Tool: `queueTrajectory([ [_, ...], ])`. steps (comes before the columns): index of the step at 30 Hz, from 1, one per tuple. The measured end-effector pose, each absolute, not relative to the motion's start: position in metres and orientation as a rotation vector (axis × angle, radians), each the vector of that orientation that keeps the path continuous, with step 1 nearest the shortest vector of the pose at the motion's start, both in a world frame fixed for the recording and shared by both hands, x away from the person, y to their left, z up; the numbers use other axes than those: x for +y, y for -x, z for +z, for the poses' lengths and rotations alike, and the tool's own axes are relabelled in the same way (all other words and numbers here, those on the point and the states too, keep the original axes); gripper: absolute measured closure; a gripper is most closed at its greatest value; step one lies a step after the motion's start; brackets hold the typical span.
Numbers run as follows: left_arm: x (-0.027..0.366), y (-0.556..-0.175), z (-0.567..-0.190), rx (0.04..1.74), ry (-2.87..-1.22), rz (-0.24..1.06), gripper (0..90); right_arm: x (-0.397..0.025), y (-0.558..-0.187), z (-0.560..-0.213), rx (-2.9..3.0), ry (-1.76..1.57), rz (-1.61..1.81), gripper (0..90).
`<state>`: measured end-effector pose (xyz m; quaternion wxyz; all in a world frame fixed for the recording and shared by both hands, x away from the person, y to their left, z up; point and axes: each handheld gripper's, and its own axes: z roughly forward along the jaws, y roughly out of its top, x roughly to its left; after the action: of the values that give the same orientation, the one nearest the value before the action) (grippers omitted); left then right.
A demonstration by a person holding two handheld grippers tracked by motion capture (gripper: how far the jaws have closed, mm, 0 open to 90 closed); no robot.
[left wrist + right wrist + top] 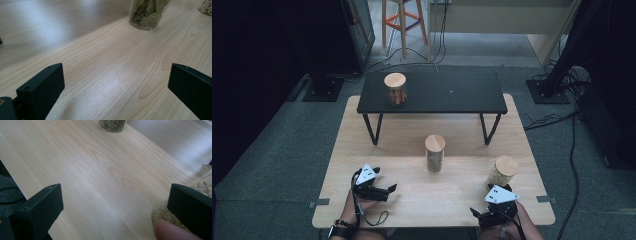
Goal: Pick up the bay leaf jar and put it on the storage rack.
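My right gripper (115, 212) open, grain jar (162, 215) half hidden behind its jaw at four o'clock, my left gripper (116, 91) open and empty, three wood-lidded jars counted, leaf jar (147, 13) cut off at twelve o'clock.

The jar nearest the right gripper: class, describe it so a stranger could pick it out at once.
Start at the light wooden table, below the black shelf. At its right front stands a wooden-lidded jar, just beyond the right gripper. It holds pale grains, whereas the middle jar holds green leaves.
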<state>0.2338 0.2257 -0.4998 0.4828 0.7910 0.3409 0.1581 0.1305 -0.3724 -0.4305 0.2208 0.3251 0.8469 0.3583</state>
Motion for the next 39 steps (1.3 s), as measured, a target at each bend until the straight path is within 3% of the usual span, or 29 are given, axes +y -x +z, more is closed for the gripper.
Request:
queueTrajectory([
  [39,0.230,-0.218,-0.497,0.832,-1.961,0.419,1.0,-0.333,-0.177,-0.398,2.369,-0.915,1.010,1.2],
])
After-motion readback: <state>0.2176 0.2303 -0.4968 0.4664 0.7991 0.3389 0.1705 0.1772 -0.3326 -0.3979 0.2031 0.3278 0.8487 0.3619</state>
